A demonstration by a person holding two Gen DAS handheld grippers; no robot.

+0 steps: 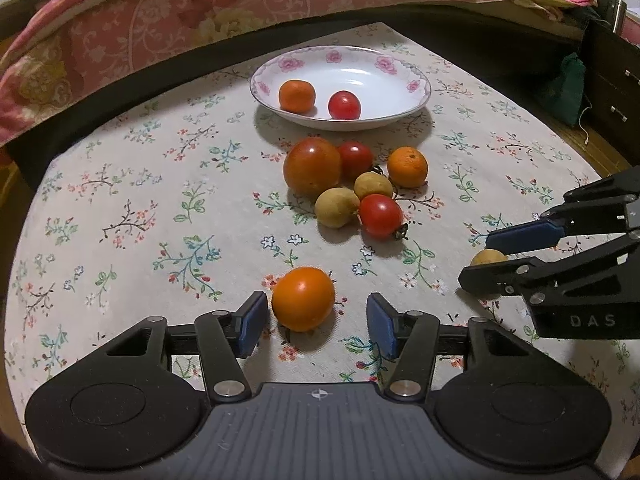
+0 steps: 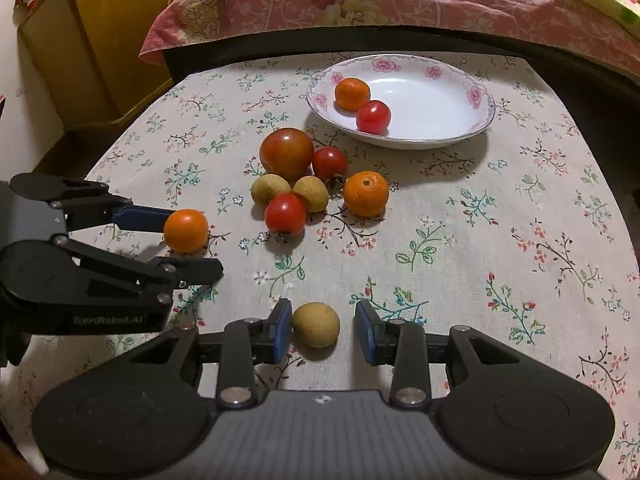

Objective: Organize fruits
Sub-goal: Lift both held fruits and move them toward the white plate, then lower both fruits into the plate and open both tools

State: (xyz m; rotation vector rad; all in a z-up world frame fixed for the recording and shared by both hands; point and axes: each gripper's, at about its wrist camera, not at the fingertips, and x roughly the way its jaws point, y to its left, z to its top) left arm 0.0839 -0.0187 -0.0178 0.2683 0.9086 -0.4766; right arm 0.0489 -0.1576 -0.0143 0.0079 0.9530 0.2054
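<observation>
My left gripper (image 1: pixel 316 322) is open around an orange tomato (image 1: pixel 303 298) on the tablecloth; the pads do not touch it. My right gripper (image 2: pixel 323 332) is open around a tan longan (image 2: pixel 316 324), which lies against the left pad. A white floral plate (image 1: pixel 400 114) at the back holds a small orange (image 1: pixel 297 96) and a red cherry tomato (image 1: pixel 344 105). Between plate and grippers lies a cluster: a large tomato (image 1: pixel 312 166), red cherry tomatoes (image 1: pixel 380 216), two longans (image 1: pixel 337 207) and an orange (image 1: pixel 407 167).
The table has a floral tablecloth (image 1: pixel 140 220). A bed with a pink quilt (image 1: pixel 160 28) runs along the far edge. A yellow cabinet (image 2: pixel 92 40) stands at the left in the right wrist view, dark drawers (image 1: pixel 616 92) at the right in the left wrist view.
</observation>
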